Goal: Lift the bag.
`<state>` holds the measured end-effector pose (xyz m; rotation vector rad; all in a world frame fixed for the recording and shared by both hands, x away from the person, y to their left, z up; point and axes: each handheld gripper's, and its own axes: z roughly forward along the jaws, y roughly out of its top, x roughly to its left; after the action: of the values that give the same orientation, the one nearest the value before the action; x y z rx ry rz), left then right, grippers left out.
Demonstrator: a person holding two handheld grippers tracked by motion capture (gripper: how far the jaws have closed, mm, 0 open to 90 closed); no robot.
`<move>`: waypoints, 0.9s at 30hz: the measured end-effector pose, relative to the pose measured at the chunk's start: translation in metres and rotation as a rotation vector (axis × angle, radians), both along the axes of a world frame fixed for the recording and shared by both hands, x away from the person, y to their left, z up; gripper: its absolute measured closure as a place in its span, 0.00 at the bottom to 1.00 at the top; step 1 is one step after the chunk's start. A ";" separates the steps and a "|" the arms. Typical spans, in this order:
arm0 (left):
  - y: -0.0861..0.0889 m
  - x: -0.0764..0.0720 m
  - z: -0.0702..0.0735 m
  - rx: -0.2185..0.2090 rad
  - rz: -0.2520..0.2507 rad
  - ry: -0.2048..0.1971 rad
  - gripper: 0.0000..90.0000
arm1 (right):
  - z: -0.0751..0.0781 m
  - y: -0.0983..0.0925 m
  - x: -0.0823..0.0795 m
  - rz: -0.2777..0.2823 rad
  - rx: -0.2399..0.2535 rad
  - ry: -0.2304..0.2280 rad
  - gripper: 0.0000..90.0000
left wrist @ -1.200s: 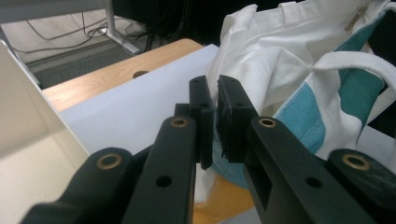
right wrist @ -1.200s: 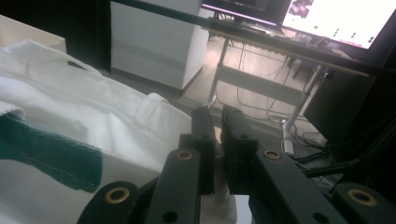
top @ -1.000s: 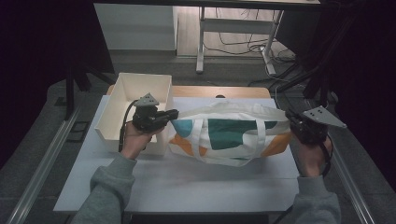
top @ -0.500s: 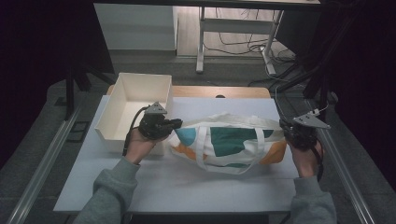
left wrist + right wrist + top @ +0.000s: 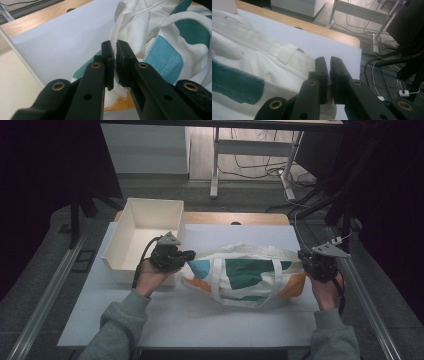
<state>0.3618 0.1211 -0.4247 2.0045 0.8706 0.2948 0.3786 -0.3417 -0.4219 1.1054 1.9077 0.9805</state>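
Observation:
A white tote bag (image 5: 245, 272) with teal, light blue and orange patches lies on the white table (image 5: 200, 320), sagging between my two grippers. My left gripper (image 5: 192, 254) is at the bag's left end. In the left gripper view its jaws (image 5: 115, 50) are shut on a thin edge of the bag's cloth (image 5: 162, 57). My right gripper (image 5: 301, 256) is at the bag's right end, low over the table. Its jaws (image 5: 327, 62) are shut, with white cloth (image 5: 249, 62) pinched at their base. A handle strap (image 5: 272, 270) hangs over the bag's front.
An open cream box (image 5: 145, 220) stands at the table's back left, right beside my left hand. A wooden strip (image 5: 235, 218) runs along the table's far edge. Beyond it are a desk frame and cables (image 5: 280, 170) on the floor. Bare table surface lies in front of the bag.
The bag hung stretched between both grippers and has now come down onto the table and slackened. My right gripper sank with it. The left hand barely moved.

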 end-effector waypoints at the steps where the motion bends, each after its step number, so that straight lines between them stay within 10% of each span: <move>1: 0.000 0.000 0.000 0.001 0.000 0.000 0.94 | -0.001 0.000 0.000 0.001 -0.001 0.001 0.94; 6: 0.000 -0.001 0.000 -0.004 -0.003 -0.005 0.91 | 0.001 0.001 -0.002 0.003 0.003 -0.015 0.88; 17: 0.012 -0.019 0.006 -0.072 -0.001 -0.060 0.48 | 0.020 0.012 -0.023 0.105 0.056 -0.095 0.57; 27: 0.014 -0.037 0.008 -0.073 -0.046 -0.072 0.35 | 0.017 0.007 -0.039 0.214 0.112 -0.054 0.51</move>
<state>0.3252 0.1349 -0.4168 1.9315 0.7782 0.3035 0.3395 -0.3343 -0.4051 0.9395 1.9760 1.2356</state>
